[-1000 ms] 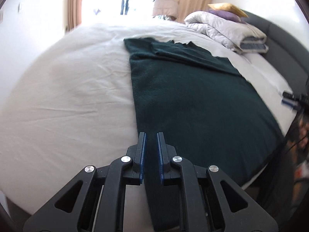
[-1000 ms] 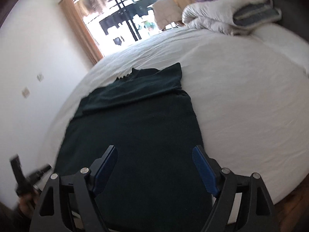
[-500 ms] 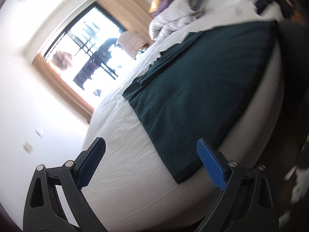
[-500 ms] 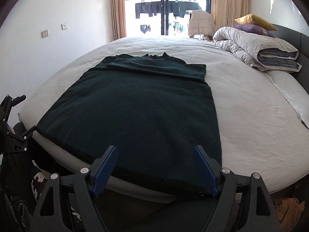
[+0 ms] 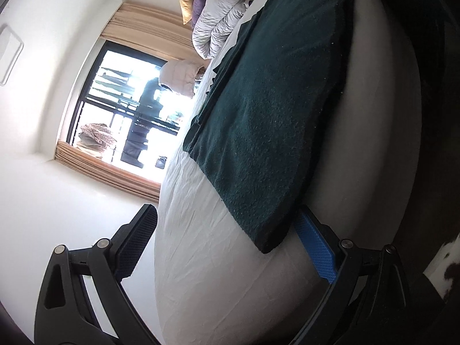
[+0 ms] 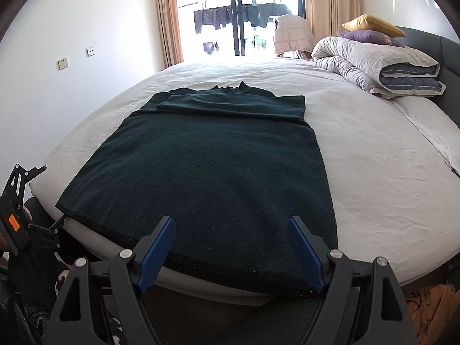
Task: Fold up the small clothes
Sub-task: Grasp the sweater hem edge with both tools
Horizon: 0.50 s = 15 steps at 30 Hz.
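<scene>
A dark green sweater (image 6: 218,166) is lying flat on the bed (image 6: 373,155), its sleeves folded across the chest and its hem hanging just over the bed's near edge. The right gripper (image 6: 231,254) is hovering over that hem with its jaws spread wide and nothing between them. The left gripper (image 5: 227,247) is turned on its side at the hem's corner, jaws also wide apart, one finger above the bed and the other below its edge, not pinching yet. The risk I'm seeing: closing now could catch the bedsheet (image 5: 195,230) with the corner, or grab only one layer, dragging the fold crooked.
</scene>
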Motion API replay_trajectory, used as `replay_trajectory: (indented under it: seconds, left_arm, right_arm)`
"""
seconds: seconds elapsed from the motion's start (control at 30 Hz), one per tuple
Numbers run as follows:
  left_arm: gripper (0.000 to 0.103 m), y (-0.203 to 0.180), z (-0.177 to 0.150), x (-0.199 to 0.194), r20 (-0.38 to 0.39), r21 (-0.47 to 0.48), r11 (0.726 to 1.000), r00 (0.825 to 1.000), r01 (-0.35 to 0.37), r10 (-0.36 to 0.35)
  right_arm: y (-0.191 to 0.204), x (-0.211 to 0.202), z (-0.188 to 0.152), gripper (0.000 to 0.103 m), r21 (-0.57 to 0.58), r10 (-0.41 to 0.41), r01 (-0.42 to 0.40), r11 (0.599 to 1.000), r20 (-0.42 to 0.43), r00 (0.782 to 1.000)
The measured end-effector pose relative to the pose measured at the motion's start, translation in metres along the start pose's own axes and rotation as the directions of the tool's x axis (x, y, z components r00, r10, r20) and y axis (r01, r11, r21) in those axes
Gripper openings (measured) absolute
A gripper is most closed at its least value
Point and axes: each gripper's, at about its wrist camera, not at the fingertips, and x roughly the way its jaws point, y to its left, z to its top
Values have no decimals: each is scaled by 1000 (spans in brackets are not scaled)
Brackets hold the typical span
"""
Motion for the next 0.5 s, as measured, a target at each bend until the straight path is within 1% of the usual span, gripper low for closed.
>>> replay_trajectory:
  seconds: [0.03, 0.1, 0.17, 0.2, 0.27, 0.3, 0.37, 0.43, 0.5]
  left_arm:
    - [97, -1, -1, 2, 5, 6, 1000, 1000, -8, 8]
    - [92, 0, -2, 0, 13, 5, 1000, 1000, -14, 14]
    - [79, 3, -3, 2, 7, -5, 1000, 1000, -28, 28]
    - [76, 7, -2, 5, 2, -10, 999, 999, -37, 37]
    - [60, 12, -2, 10, -5, -14, 999, 999, -46, 46]
    - [55, 15, -1, 12, -2, -15, 999, 999, -50, 50]
    - [40, 22, 3, 14, 19, -27, 999, 999, -43, 44]
    - [34, 27, 8, 10, 54, -41, 999, 998, -27, 29]
    - [34, 27, 12, 7, 81, -28, 1000, 997, -8, 10]
  right_arm:
    - [0, 0, 0, 82, 5, 0, 0, 1000, 2, 1000]
    - [1, 2, 1, 82, 12, 1, -1, 1000, 4, 1000]
    - [1, 2, 1, 82, 13, -3, 3, 1000, 6, 1000]
    - [0, 1, 1, 82, 14, -5, 5, 1000, 8, 1000]
    - [-2, -1, 2, 82, 13, -12, 12, 1000, 13, 1000]
    - [-3, -2, 2, 82, 13, -16, 16, 1000, 15, 1000]
    - [-5, -4, 2, 82, 11, -24, 23, 1000, 20, 1000]
    - [-7, -5, 2, 82, 2, -35, 35, 999, 19, 999]
    - [-7, -7, 2, 81, -26, -55, 55, 998, 16, 998]
